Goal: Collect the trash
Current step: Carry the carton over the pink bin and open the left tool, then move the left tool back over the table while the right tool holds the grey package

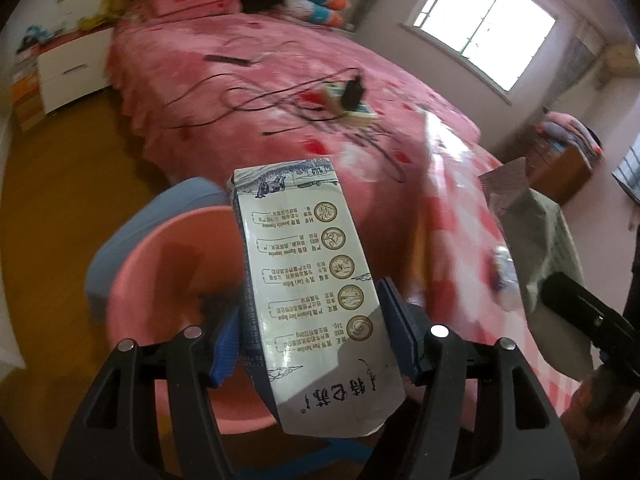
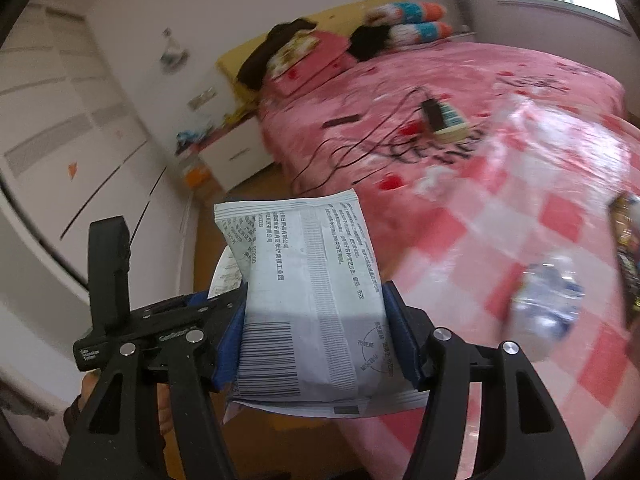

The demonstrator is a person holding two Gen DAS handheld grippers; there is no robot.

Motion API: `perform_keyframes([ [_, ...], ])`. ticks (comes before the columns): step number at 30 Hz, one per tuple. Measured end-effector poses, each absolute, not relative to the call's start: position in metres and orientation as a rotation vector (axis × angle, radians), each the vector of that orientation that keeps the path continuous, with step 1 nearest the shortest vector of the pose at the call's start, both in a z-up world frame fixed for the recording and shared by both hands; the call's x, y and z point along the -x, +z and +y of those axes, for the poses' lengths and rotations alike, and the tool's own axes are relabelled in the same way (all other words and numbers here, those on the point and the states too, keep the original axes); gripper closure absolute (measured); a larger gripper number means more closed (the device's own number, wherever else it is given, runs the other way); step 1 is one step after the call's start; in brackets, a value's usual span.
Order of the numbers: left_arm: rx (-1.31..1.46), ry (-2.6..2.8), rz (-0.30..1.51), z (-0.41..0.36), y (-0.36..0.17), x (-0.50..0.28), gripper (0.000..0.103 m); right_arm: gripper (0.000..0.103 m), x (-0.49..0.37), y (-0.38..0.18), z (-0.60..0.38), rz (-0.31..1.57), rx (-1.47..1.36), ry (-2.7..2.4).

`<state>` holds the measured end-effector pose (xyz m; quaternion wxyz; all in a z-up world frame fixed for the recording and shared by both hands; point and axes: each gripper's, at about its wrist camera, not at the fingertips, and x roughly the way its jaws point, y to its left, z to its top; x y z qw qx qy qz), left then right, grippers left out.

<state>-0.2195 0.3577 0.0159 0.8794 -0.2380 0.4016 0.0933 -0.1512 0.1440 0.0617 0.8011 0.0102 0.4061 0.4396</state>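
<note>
A: The left tool (image 1: pixel 310 344) is clamped across the sides of a tall white printed paper milk carton (image 1: pixel 308 280), held above a round pink plastic basin (image 1: pixel 168 264) beside the bed. It looks light, fairly stiff and crushable.

B: The right tool (image 2: pixel 316 336) pinches a flat grey-white printed plastic pouch (image 2: pixel 312 300): limp and slick, best gripped mid-body.

A: Only the left view shows the basin.

B: Only the right shows a crumpled clear plastic bottle (image 2: pixel 548 300) on the pink checked bed (image 2: pixel 460 240).
</note>
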Motion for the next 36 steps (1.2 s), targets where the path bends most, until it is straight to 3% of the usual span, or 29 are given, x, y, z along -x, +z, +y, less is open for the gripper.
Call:
perform_keyframes([
  [6, 0.562, 0.295, 0.852, 0.398, -0.008, 0.237, 0.039, 0.037, 0.164, 0.052, 0.193, 0.870, 0.052, 0.990],
  [9, 0.579, 0.341, 0.895, 0.411, -0.022, 0.238, 0.036, 0.023, 0.165, 0.039, 0.210, 0.876, 0.071, 0.997],
  [14, 0.605, 0.399, 0.932, 0.422, -0.038, 0.245, 0.025, 0.022, 0.164, 0.027, 0.198, 0.881, 0.041, 0.959],
  [29, 0.550, 0.308, 0.938, 0.385, -0.029, 0.224, 0.025, 0.021, 0.161, 0.036, 0.124, 0.769, 0.048, 0.773],
  [36, 0.529, 0.243, 0.937, 0.359, -0.019, 0.212, 0.025, 0.016, 0.161, 0.031, 0.099, 0.752, 0.044, 0.726],
])
